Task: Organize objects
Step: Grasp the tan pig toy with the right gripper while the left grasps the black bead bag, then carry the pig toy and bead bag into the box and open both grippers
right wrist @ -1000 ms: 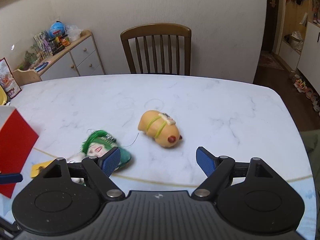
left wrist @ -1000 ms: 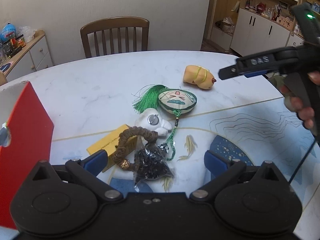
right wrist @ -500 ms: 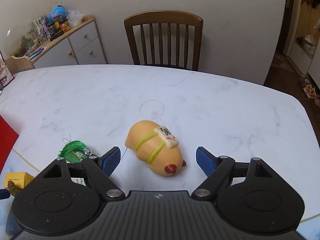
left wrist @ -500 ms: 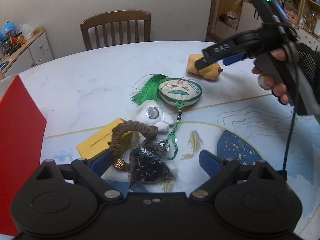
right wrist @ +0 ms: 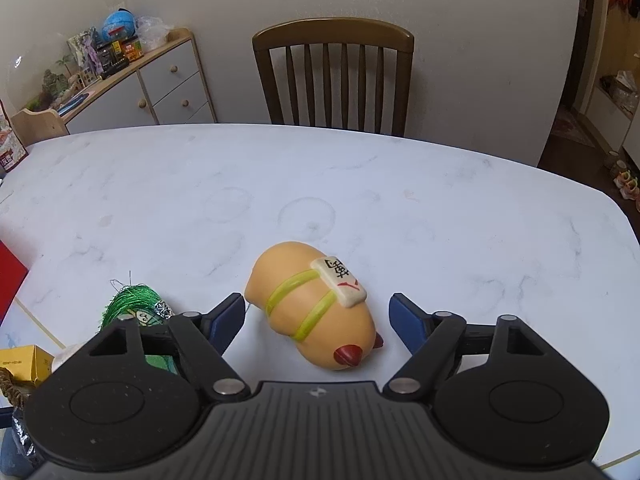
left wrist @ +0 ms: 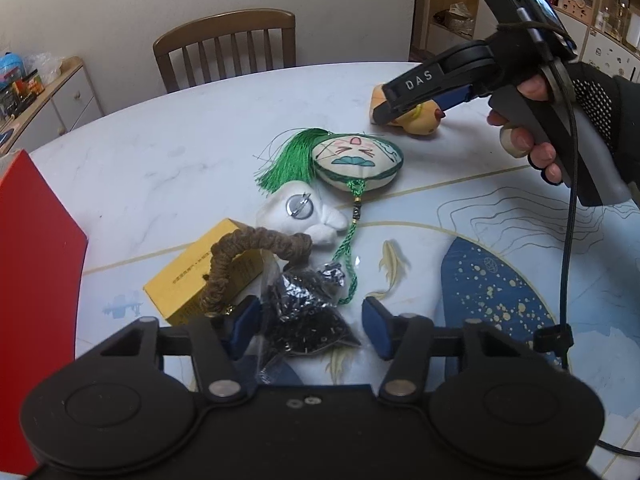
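My left gripper (left wrist: 310,324) is open low over the table, and a clear bag of black beads (left wrist: 304,316) lies between its blue pads. A brown braided loop (left wrist: 248,248) arches over a yellow box (left wrist: 200,280) just left of the bag. Behind them lie a white plush (left wrist: 300,216) and a green-tasselled cat-face sachet (left wrist: 356,160). My right gripper (right wrist: 316,314) is open and straddles an orange squeeze toy (right wrist: 304,300) with yellow-green bands. In the left wrist view that gripper (left wrist: 424,92) covers most of the toy (left wrist: 420,124).
A red box (left wrist: 32,264) stands at the table's left edge. A wooden chair (right wrist: 334,76) sits at the far side, with a low cabinet (right wrist: 160,84) left of it. The right gripper's cable (left wrist: 568,240) hangs over the blue-patterned mat (left wrist: 500,280).
The right gripper moved forward and down until its fingers flank the orange toy. The left gripper advanced onto the bead bag and its jaws narrowed around it.
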